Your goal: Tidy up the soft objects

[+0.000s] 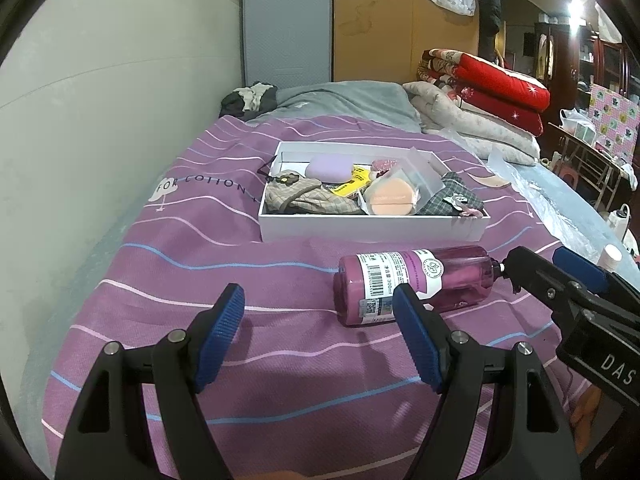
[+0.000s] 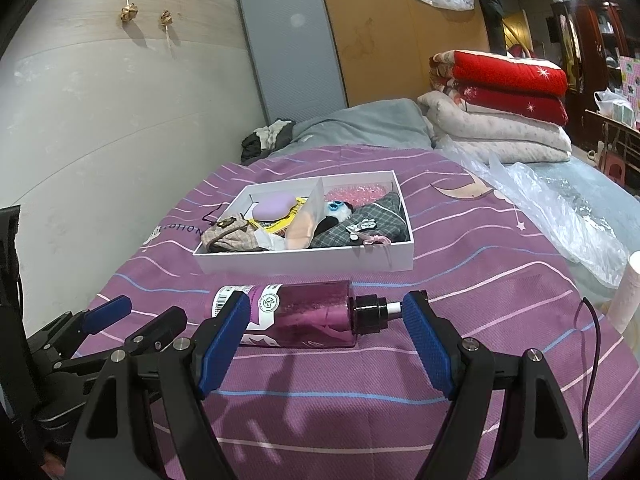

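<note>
A white box (image 1: 372, 229) (image 2: 304, 265) sits on the purple striped bed sheet and holds soft items: a lilac pouch (image 1: 329, 167) (image 2: 272, 206), a plaid beige pouch (image 1: 304, 198) (image 2: 230, 236), a peach puff (image 1: 390, 197) (image 2: 302, 228) and a grey checked pouch (image 1: 454, 198) (image 2: 360, 222). A purple pump bottle (image 1: 416, 282) (image 2: 304, 314) lies on its side in front of the box. My left gripper (image 1: 318, 340) is open and empty, left of the bottle's base. My right gripper (image 2: 326, 340) is open and empty, its jaws either side of the bottle, just short of it.
Folded red and white quilts (image 1: 488, 96) (image 2: 500, 96) are stacked at the back right. Clear plastic sheeting (image 2: 560, 216) lies along the bed's right side. A wall runs along the left. A white roll (image 2: 630, 292) stands at the right edge.
</note>
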